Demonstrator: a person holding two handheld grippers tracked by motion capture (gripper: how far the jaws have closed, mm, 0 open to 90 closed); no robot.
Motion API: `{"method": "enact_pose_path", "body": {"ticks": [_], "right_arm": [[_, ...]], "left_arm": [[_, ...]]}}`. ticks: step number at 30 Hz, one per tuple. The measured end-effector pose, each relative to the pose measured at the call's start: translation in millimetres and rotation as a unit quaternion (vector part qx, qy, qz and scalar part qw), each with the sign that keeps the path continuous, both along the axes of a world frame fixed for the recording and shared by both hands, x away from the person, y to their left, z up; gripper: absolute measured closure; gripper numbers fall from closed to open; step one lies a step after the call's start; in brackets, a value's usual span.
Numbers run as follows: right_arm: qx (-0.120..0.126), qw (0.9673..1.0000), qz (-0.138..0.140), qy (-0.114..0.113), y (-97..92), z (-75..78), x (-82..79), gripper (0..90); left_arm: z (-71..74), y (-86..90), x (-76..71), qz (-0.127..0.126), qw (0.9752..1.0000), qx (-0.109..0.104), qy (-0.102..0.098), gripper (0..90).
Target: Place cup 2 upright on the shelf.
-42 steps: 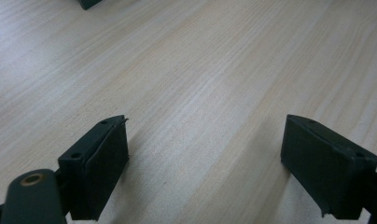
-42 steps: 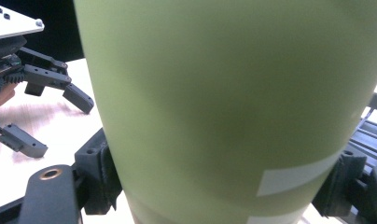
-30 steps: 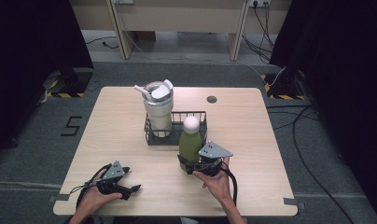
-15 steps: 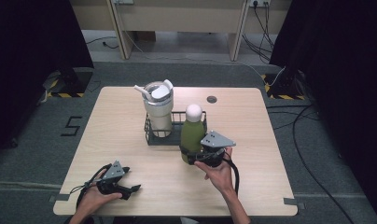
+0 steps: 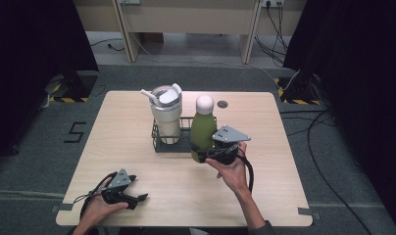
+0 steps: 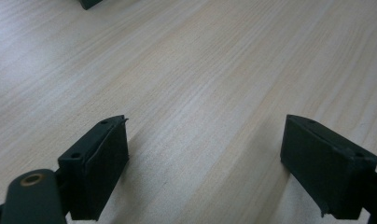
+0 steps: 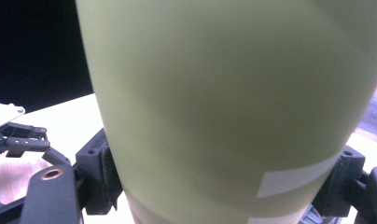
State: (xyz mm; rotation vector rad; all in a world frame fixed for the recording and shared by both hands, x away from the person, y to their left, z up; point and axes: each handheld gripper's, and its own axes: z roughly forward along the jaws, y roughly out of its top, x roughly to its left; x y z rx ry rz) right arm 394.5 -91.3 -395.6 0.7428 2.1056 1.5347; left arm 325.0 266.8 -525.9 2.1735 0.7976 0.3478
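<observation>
Fingers point(image 6: 100, 168) of the left gripper point(image 5: 120, 188) stand wide apart with bare wood between them; that gripper rests low on the tabletop point(image 5: 137, 122) at its near left corner, and the person's left hand point(image 5: 95, 210) under it is cut off by the frame's bottom edge. Further right, a wire rack point(image 5: 159, 144) sits at mid-table holding a cream tumbler point(image 5: 165, 115) with a handled lid; the rack's right half is hidden behind the green bottle point(image 5: 203, 129). Right gripper point(image 5: 220, 152) fingers point(image 7: 95, 175) are clamped on the bottle's lower body, one on each side. The bottle stands upright with its white cap point(image 5: 205, 103) on top, at the rack's right end; whether its base rests in the rack or hangs above it cannot be made out. In the right gripper view the bottle sits so close that its top and base are cut off, and a pale label strip point(image 7: 294, 177) is partly visible. A small dark disc point(image 5: 222, 104) lies on the pale wood behind the bottle. Grey floor surrounds the table, with cables point(image 5: 328, 161) at right and dark curtains at both sides.
</observation>
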Motion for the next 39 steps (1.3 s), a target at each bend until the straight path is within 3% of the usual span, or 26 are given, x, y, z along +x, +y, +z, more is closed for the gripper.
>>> {"method": "enact_pose_path", "body": {"ticks": [16,21,39], "right_arm": [[0.016,0.9999,-0.002,-0.002,8.0,28.7,20.2,21.1],[0.013,0.9998,-0.015,-0.001,8.7,35.6,34.5,21.1],[0.011,0.9989,-0.046,0.001,10.9,33.6,77.3,21.1]], "left_arm": [[0.0,0.0,0.0,0.000,1.0000,0.000,0.000,14.5],[0.0,0.0,0.0,0.000,1.0000,0.000,0.000,14.5],[0.3,0.0,-0.1,0.000,1.0000,0.000,0.001,14.5]]}}
